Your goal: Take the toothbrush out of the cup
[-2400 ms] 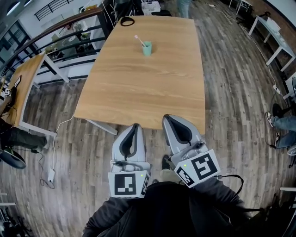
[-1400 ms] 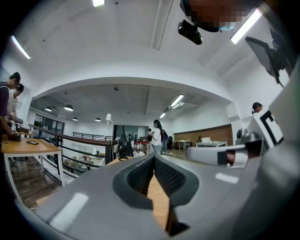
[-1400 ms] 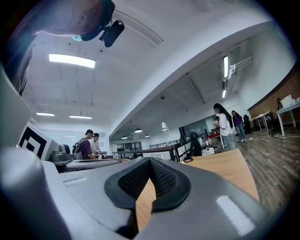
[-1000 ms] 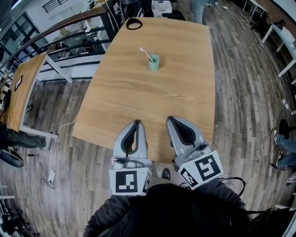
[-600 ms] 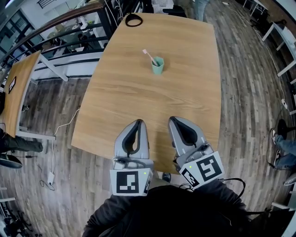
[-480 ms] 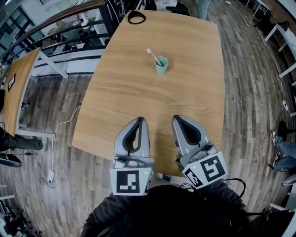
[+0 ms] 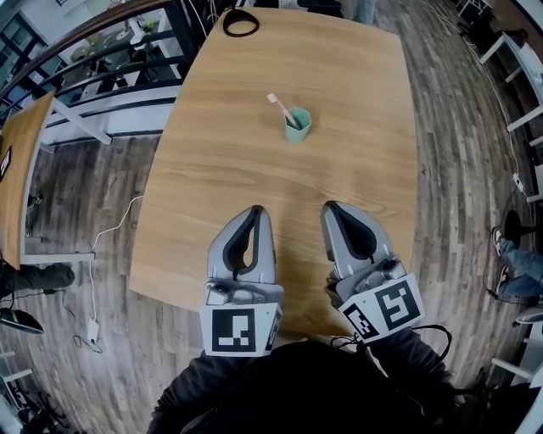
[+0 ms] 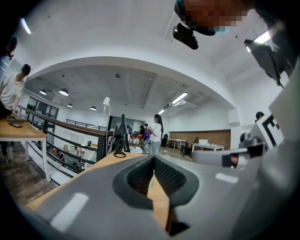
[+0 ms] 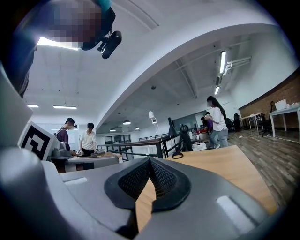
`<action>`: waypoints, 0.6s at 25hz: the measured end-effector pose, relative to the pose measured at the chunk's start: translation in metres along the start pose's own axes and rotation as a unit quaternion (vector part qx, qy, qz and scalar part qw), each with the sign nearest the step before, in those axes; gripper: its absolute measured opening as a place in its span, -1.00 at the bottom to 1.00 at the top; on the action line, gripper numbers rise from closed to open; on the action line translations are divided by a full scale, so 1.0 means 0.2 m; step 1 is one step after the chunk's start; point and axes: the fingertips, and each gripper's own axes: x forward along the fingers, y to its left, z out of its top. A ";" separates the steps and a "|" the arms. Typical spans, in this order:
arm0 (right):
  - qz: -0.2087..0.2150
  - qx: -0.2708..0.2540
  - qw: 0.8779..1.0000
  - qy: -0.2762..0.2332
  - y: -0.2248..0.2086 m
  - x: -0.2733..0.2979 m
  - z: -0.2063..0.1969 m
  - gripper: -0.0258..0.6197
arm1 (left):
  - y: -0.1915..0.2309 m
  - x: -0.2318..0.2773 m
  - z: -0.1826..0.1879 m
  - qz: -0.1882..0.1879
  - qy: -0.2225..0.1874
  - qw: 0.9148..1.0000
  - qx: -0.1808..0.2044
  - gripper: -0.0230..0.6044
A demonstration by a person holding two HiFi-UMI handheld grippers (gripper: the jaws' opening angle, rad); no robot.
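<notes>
Well up the table (image 7: 246, 178), green cup (image 7: 298, 127) holding a slanted toothbrush (image 7: 278, 105), left gripper (image 7: 257, 210) and right gripper (image 7: 332, 207) both clenched empty.

The cup (image 7: 297, 125) stands on the tabletop (image 7: 229, 169) in its far half, midway between the side edges, the toothbrush (image 7: 279, 106) in it leaning toward the far left corner where a ring (image 7: 240, 23) lies, with the left gripper (image 7: 257, 212) and right gripper (image 7: 332, 208) side by side over the near edge.
</notes>
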 end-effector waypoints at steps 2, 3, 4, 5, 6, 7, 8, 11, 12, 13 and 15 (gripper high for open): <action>-0.005 -0.002 1.000 0.002 -0.01 0.04 0.01 -0.92 | 0.02 0.03 0.00 -0.006 0.001 1.000 -0.006 -0.90; -0.008 -0.004 1.000 0.003 -0.01 0.05 0.01 -0.92 | 0.03 0.05 -0.01 -0.009 0.002 1.000 -0.010 -0.90; -0.010 -0.006 1.000 0.003 -0.01 0.07 0.01 -0.92 | 0.03 0.06 -0.01 -0.013 0.002 1.000 -0.014 -0.90; -0.011 -0.007 1.000 0.004 -0.01 0.08 0.01 -0.92 | 0.04 0.08 -0.01 -0.015 0.002 1.000 -0.015 -0.90; -0.013 -0.009 1.000 0.005 -0.01 0.10 0.01 -0.92 | 0.05 0.09 -0.02 -0.017 0.001 1.000 -0.017 -0.90; -0.014 -0.011 1.000 0.006 -0.01 0.11 0.02 -0.92 | 0.06 0.10 -0.02 -0.018 0.001 1.000 -0.019 -0.90; -0.016 -0.013 1.000 0.007 -0.01 0.13 0.02 -0.92 | 0.07 0.11 -0.03 -0.019 0.004 1.000 -0.021 -0.90; -0.022 -0.021 1.000 0.005 -0.01 0.17 0.04 -0.92 | 0.09 0.15 -0.04 -0.025 0.005 0.999 -0.033 -0.90; -0.023 -0.024 0.999 0.002 -0.01 0.18 0.05 -0.92 | 0.09 0.16 -0.03 -0.029 0.003 0.999 -0.038 -0.90; -0.024 -0.027 0.999 0.000 -0.01 0.19 0.06 -0.92 | 0.09 0.18 -0.03 -0.031 0.000 0.999 -0.042 -0.90; -0.025 -0.032 0.999 -0.003 -0.02 0.19 0.09 -0.92 | 0.09 0.19 -0.01 -0.031 -0.006 0.998 -0.047 -0.90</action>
